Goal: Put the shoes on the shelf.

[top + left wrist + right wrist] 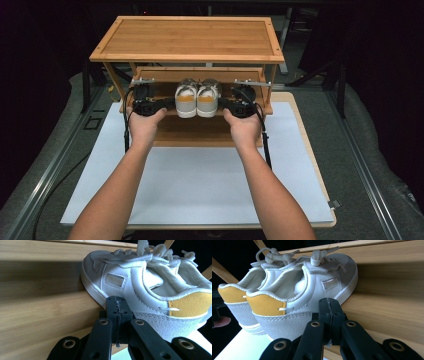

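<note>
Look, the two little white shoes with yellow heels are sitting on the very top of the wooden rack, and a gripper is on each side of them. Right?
Not quite. The shoes sit on the middle shelf, under the top board of the rack, as the high view shows. The left gripper and right gripper do flank them.

Bamboo shoe rack (187,37): three slatted tiers in light, warm-toned wood, each with a raised edge; angled side legs. It stands at the far end of the table, squarely facing the person.

Top tier: bare wood.

Middle tier (165,90): one pair of white sneakers (197,98), side by side and touching, heels outward, with mustard-yellow heel tabs, grey suede heel counters and white laces.

Bottom tier (192,131): bare wood where seen.

Table (310,145): light wooden top with rounded corners, covered by a pale blue-white mat (200,185) on which the rack rests.
</note>
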The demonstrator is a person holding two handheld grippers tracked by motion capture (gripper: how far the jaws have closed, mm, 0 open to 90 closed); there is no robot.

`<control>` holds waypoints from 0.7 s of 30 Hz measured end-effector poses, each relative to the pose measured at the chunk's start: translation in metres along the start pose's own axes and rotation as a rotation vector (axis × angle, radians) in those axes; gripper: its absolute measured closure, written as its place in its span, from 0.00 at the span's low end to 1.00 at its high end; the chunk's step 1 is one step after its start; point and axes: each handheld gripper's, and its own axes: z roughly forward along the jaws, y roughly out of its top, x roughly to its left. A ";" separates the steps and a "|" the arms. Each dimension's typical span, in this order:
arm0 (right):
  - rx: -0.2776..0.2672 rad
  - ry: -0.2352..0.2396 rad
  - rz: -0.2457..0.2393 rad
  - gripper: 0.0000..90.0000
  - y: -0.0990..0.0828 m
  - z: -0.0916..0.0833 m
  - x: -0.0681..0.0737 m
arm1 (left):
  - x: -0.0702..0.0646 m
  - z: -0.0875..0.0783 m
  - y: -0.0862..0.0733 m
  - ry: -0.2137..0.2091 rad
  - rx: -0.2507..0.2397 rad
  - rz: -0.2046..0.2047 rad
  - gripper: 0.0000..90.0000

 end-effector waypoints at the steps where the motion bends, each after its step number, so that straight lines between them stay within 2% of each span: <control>1: 0.017 -0.003 -0.006 1.00 0.002 0.000 0.000 | 0.001 0.001 0.001 0.001 -0.001 -0.002 1.00; 3: 0.002 -0.011 -0.008 1.00 0.003 0.004 -0.001 | 0.002 0.005 0.003 0.003 -0.003 -0.004 1.00; 6: 0.013 -0.016 -0.012 1.00 0.006 0.006 -0.003 | 0.005 0.009 0.006 -0.008 -0.003 -0.017 1.00; 10: 0.016 -0.029 -0.013 1.00 0.011 0.011 -0.006 | 0.005 0.014 0.009 0.004 -0.003 -0.016 1.00; 11: 0.001 -0.027 -0.009 1.00 0.012 0.014 -0.007 | 0.004 0.015 0.009 0.004 -0.003 -0.015 1.00; 13: 0.018 -0.033 -0.003 1.00 0.015 0.015 -0.009 | 0.005 0.017 0.011 0.008 -0.001 -0.017 1.00; 17: 0.015 -0.038 0.018 1.00 0.017 0.020 -0.011 | 0.007 0.022 0.014 0.009 0.001 -0.024 1.00; 21: 0.006 -0.048 0.000 1.00 0.019 0.024 -0.013 | 0.009 0.025 0.016 0.013 0.002 -0.019 1.00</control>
